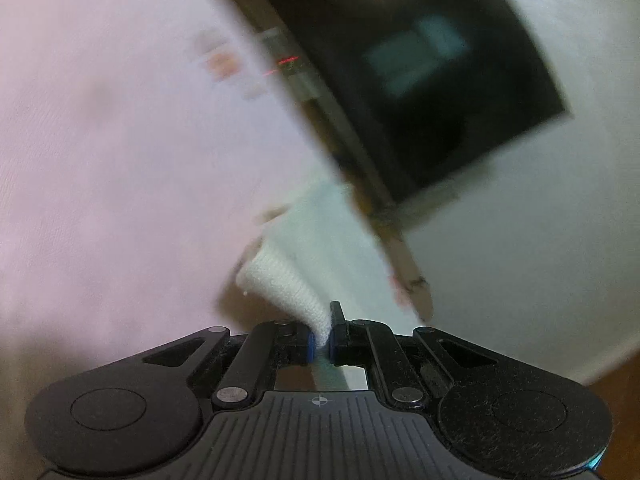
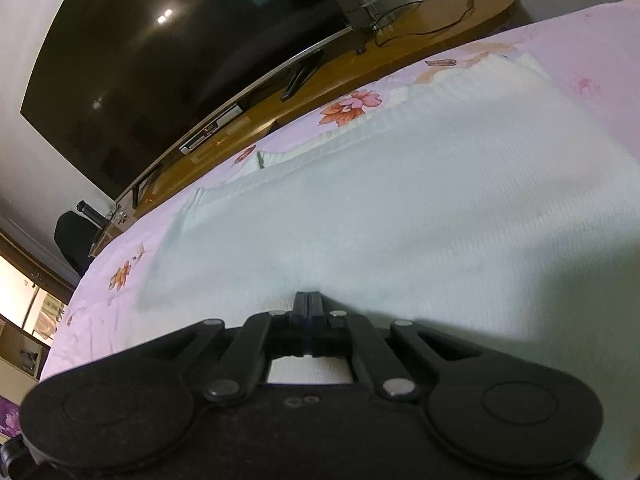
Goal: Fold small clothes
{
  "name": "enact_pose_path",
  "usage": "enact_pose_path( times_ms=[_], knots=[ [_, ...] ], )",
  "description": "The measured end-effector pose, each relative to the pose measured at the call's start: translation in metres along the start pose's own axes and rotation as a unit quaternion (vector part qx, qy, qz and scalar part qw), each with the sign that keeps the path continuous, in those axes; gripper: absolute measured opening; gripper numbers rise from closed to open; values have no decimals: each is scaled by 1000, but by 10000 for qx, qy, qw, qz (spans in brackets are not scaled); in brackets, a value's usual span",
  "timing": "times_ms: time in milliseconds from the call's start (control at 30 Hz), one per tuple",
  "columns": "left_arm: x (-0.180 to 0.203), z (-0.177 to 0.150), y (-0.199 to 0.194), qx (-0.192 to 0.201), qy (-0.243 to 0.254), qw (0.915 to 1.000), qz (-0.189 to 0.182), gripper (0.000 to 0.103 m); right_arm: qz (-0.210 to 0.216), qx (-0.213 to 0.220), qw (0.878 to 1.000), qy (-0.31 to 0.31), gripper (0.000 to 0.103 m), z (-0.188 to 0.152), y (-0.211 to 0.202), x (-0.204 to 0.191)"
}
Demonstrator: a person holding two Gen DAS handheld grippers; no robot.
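A white knit garment point(image 2: 400, 208) lies spread on a pink flowered bed sheet point(image 2: 280, 144). In the right wrist view my right gripper point(image 2: 308, 304) is shut, jaws together, with its tips down on the garment near its front edge. No cloth shows between its pads. In the blurred left wrist view my left gripper point(image 1: 320, 336) is shut on a ribbed edge of the white garment point(image 1: 280, 280). That edge rises out of the jaws, lifted above the pink sheet point(image 1: 100, 140).
A large dark television point(image 2: 180, 60) stands on a long wooden shelf point(image 2: 400, 40) beyond the bed, with a cable and small boxes on it. A black chair point(image 2: 76, 240) stands at the bed's far left corner. The television point(image 1: 420, 80) and pale wall point(image 1: 520, 240) fill the left view's right side.
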State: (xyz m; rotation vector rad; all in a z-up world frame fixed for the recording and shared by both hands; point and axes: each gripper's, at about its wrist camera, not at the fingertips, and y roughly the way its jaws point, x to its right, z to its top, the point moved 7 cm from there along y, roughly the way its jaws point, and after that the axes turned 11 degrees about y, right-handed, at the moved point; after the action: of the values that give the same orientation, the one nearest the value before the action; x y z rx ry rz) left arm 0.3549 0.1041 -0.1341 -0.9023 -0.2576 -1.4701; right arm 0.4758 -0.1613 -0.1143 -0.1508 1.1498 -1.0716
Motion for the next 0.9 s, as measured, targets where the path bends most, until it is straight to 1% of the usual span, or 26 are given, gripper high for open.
enact_pose_path(
  times_ms=[67, 133, 200, 233, 267, 300, 333, 367, 400, 433, 467, 500, 533, 567, 600, 633, 667, 700, 733, 767, 800, 867, 900],
  knots=[
    [32, 16, 1, -25, 641, 9978, -184, 7, 86, -18, 9999, 129, 0, 2, 0, 4],
    [75, 30, 4, -26, 1384, 9895, -427, 7, 207, -35, 9993, 295, 0, 4, 0, 9],
    [122, 32, 15, -313, 2136, 9727, -856, 7, 295, -40, 9987, 423, 0, 4, -1, 13],
    [140, 29, 18, -403, 2403, 9647, -1001, 7, 331, -47, 9983, 484, 0, 4, -2, 15],
    [158, 23, 23, -526, 2652, 9552, -1201, 7, 397, -65, 9974, 603, 0, 5, -3, 18],
    [176, 12, 31, -798, 2959, 9416, -1397, 7, 472, -52, 9958, 788, 0, 7, -8, 23],
    [189, -1, 38, -1021, 3200, 9304, -1469, 7, 521, 119, 9938, 979, 0, 12, -18, 30],
    [199, -14, 45, -1229, 3412, 9191, -1539, 7, 639, 427, 9892, 1248, 4, 19, -36, 42],
    [207, -31, 54, -1503, 3653, 9045, -1606, 7, 736, 680, 9830, 1536, 8, 25, -54, 57],
    [212, -49, 62, -1747, 3828, 8917, -1667, 7, 688, 934, 9770, 1791, 15, 30, -75, 76],
    [215, -70, 71, -2020, 3915, 8799, -1783, 7, 613, 1217, 9723, 1899, 18, 35, -98, 94],
    [215, -86, 76, -2222, 3930, 8725, -1871, 7, 555, 1437, 9689, 1936, 20, 38, -118, 109],
    [217, -108, 82, -2488, 3999, 8593, -1996, 7, 491, 1590, 9651, 2020, 26, 41, -138, 126],
    [217, -129, 86, -2722, 4130, 8448, -2042, 7, 455, 1644, 9624, 2116, 29, 42, -151, 139],
    [216, -149, 89, -2877, 4259, 8359, -1926, 7, 431, 1666, 9607, 2177, 30, 43, -162, 149],
    [215, -159, 86, -2842, 4360, 8344, -1813, 9, 377, 1700, 9600, 2195, 31, 44, -172, 158],
    [219, -161, 77, -2688, 4444, 8347, -1828, 30, 322, 1730, 9595, 2199, 33, 44, -179, 163],
    [223, -159, 66, -2643, 4383, 8361, -1976, 46, 290, 1758, 9590, 2202, 34, 44, -185, 168],
    [224, -153, 54, -2615, 4199, 8429, -2117, 77, 313, 1779, 9586, 2202, 37, 44, -189, 170],
    [224, -145, 44, -2479, 4085, 8514, -2162, 84, 368, 1796, 9584, 2189, 40, 44, -192, 171],
    [221, -130, 31, -2219, 4050, 8588, -2216, 84, 380, 1802, 9587, 2167, 40, 44, -192, 171],
    [212, -106, 24, -2020, 3955, 8683, -2209, 84, 404, 1737, 9612, 2106, 40, 43, -187, 167],
    [206, -91, 28, -1896, 3845, 8786, -2106, 84, 449, 1691, 9625, 2073, 40, 43, -183, 163]
  ],
)
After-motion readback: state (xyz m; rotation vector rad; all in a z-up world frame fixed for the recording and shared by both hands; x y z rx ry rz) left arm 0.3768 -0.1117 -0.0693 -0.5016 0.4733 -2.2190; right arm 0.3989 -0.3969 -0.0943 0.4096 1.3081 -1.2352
